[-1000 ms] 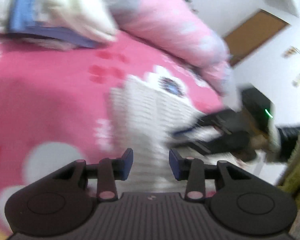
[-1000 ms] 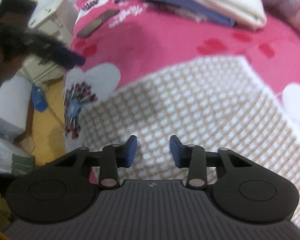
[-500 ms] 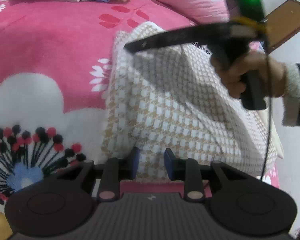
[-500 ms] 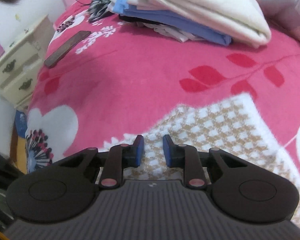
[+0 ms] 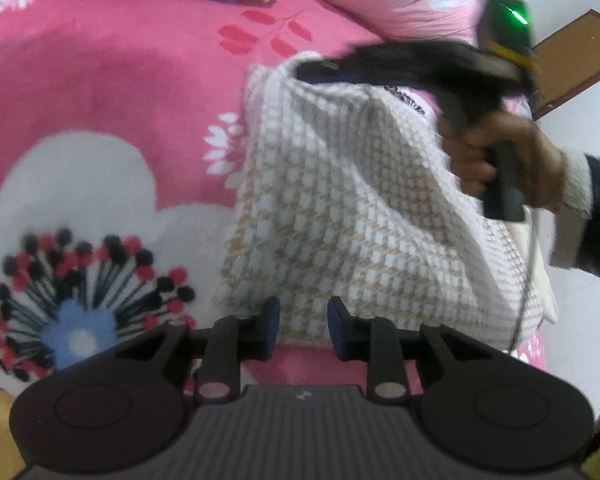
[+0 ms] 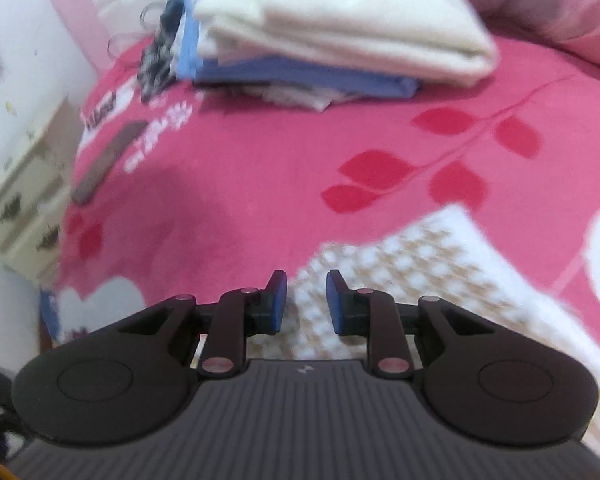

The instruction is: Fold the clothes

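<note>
While both tongs bear on it, the checked cloth (image 5: 340, 220), white and beige and thick as a knit, sits at the centre right of the left wrist view on a pink flowered bedspread (image 5: 100, 92). Its near hem lies at the bottom centre of that view and its far corner is drawn up into a peak in the upper middle.

The left gripper (image 5: 304, 326) at the bottom of the frame has its blue pads narrowed on the near hem, and the cloth fills the gap between them. The right gripper (image 5: 312, 70) reaches in from the upper right, blurred, its tip pinching the raised corner so that the fabric slopes away from it like a tent. A hand (image 5: 496, 152) in a pale cuff and dark sleeve grips its handle, and a green light (image 5: 514, 14) glows on the block above.

In the right wrist view the same cloth shows at the lower right and runs in between the pads.

A stack of folded clothes (image 6: 320, 28), cream over blue, rests at the top of that view, with a pink pillow (image 6: 560, 4) at the upper right. At the left edge stands a cream chest of drawers (image 6: 20, 208). A dark flat object (image 6: 108, 160) lies on the bedspread beside some white lettering (image 6: 100, 112) too blurred to read. The small mark on each gripper body cannot be read either.
</note>
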